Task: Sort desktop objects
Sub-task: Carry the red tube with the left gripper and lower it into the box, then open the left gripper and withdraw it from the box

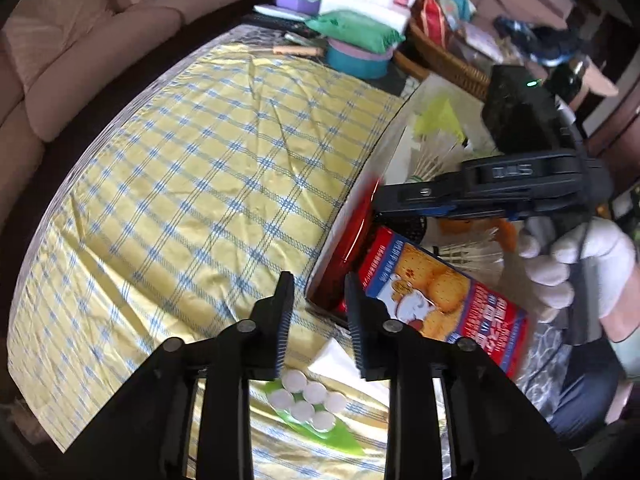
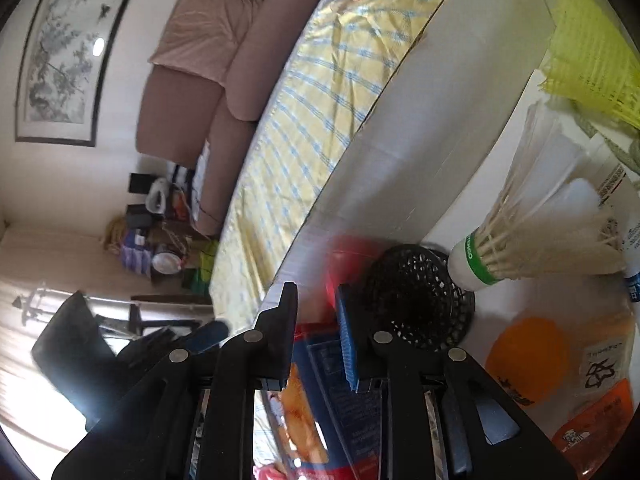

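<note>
A red and blue biscuit box (image 1: 440, 296) lies tilted over the near corner of a white storage box (image 1: 396, 140). My left gripper (image 1: 318, 320) is open and empty, just left of the biscuit box, above the yellow checked tablecloth (image 1: 200, 184). A strip of white tablets (image 1: 308, 400) lies on the cloth below its fingers. The right gripper (image 1: 460, 196), held by a white-gloved hand, hovers over the storage box. In the right wrist view, the right gripper (image 2: 316, 332) is open, with the biscuit box (image 2: 336, 400) below and between its fingers; no grip shows.
Inside the storage box lie a white shuttlecock (image 2: 532, 240), a black mesh disc (image 2: 416, 296), an orange ball packet (image 2: 532, 356), a yellow item (image 2: 592, 52) and something red (image 1: 360, 232). A teal tub (image 1: 356, 60), wicker basket (image 1: 448, 56) and packets crowd the far edge. A sofa (image 1: 92, 52) stands behind.
</note>
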`<act>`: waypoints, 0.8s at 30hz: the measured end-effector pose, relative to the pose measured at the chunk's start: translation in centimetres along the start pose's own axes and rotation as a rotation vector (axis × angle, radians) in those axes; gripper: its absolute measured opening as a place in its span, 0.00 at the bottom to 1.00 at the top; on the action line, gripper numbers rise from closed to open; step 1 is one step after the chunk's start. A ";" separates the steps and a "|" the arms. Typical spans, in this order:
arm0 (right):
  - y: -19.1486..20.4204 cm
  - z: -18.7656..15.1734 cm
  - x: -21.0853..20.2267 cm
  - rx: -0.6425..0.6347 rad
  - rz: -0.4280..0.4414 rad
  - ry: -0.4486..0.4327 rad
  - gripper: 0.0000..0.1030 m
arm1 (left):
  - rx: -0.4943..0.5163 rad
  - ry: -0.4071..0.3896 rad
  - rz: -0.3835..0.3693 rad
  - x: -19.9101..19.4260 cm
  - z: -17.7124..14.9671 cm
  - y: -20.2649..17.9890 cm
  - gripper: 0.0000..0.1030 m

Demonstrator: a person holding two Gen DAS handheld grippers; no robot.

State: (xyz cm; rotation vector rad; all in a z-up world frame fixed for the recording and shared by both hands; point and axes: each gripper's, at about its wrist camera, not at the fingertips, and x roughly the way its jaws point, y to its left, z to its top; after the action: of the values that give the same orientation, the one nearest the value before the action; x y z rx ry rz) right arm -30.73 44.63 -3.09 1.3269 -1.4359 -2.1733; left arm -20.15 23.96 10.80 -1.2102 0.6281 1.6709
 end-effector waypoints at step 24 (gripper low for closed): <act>10.0 -13.4 -7.8 -0.550 -0.168 -0.143 1.00 | -0.470 -0.267 0.093 -7.6 -16.9 -2.1 1.00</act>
State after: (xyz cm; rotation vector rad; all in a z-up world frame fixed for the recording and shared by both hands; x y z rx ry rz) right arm -18.73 35.98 7.98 1.1333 -0.6892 -2.5556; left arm -10.47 7.97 11.63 -1.2577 0.1270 2.0888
